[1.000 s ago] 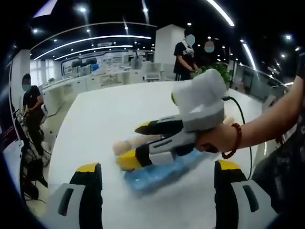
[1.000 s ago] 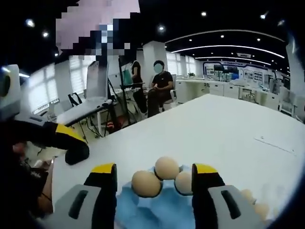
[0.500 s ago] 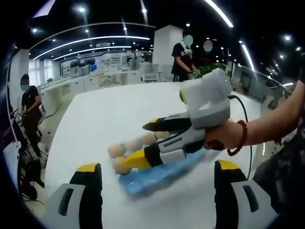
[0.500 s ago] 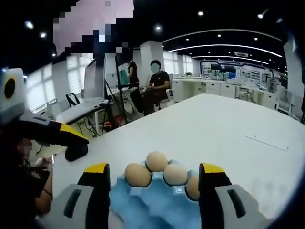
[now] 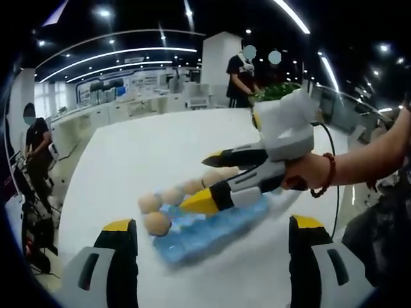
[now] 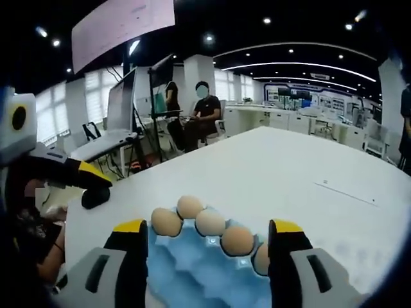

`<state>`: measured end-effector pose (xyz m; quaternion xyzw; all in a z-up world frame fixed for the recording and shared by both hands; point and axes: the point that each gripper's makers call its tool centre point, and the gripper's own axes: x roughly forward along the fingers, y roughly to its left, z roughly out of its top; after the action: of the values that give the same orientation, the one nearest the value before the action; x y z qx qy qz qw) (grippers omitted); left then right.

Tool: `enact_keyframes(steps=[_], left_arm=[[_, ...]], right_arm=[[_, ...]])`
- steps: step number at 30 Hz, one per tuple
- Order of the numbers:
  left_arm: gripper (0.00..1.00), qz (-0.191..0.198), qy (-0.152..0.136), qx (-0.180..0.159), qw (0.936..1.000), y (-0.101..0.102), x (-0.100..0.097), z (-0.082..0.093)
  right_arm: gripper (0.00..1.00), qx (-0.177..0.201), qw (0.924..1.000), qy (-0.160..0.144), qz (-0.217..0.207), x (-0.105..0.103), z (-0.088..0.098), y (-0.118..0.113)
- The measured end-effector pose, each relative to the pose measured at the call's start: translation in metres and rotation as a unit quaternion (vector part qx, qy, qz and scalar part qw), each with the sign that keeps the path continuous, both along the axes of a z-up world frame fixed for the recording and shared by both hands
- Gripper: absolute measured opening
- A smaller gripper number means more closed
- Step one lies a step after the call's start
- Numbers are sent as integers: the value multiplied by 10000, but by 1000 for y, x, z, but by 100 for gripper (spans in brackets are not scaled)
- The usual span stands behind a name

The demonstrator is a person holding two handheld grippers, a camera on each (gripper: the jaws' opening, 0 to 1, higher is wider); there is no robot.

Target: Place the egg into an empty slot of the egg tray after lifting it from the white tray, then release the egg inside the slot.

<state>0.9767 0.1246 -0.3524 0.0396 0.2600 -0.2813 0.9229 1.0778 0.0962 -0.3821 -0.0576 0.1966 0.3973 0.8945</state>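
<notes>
Five eggs line the far edge of the blue egg tray [image 6: 205, 269], which lies on a broad white table [image 6: 308, 179] near the edge closest to the person; largest to smallest, that is table, tray, grippers, eggs. In the right gripper view the right gripper [image 6: 209, 263] hovers above the tray with its fingers [image 6: 131, 253] spread wide and nothing between them, the row of eggs [image 6: 202, 222] sitting in slots just beyond the tips, with bare blue slots nearer the camera. In the left gripper view the left gripper [image 5: 209, 256] hangs back near the table's edge, its fingers [image 5: 119, 256] likewise parted and empty, looking on at the right gripper [image 5: 215, 179] held by a hand [image 5: 302, 176] wearing a red bead bracelet [image 5: 331, 178]. The white tray cannot be made out. My reading is that the placing and letting go are done: an egg rests in a slot and the fingers are clear of it. What follows would be to draw the right gripper up and away without brushing the row, then go for another egg if any is left. Against the frames a second ago, the right gripper has risen and backed off from the tray, and more eggs now show in the row, where three did before. People stand and sit at desks behind the table.
</notes>
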Motion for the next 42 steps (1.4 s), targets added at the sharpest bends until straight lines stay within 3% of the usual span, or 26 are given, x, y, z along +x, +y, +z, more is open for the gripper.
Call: enact_keyframes(steps=[42], left_arm=[[100,-258,92,61,9996,-20,5,-6]], right_arm=[[77,-66,9901,285,-1370,9,-23,-128]])
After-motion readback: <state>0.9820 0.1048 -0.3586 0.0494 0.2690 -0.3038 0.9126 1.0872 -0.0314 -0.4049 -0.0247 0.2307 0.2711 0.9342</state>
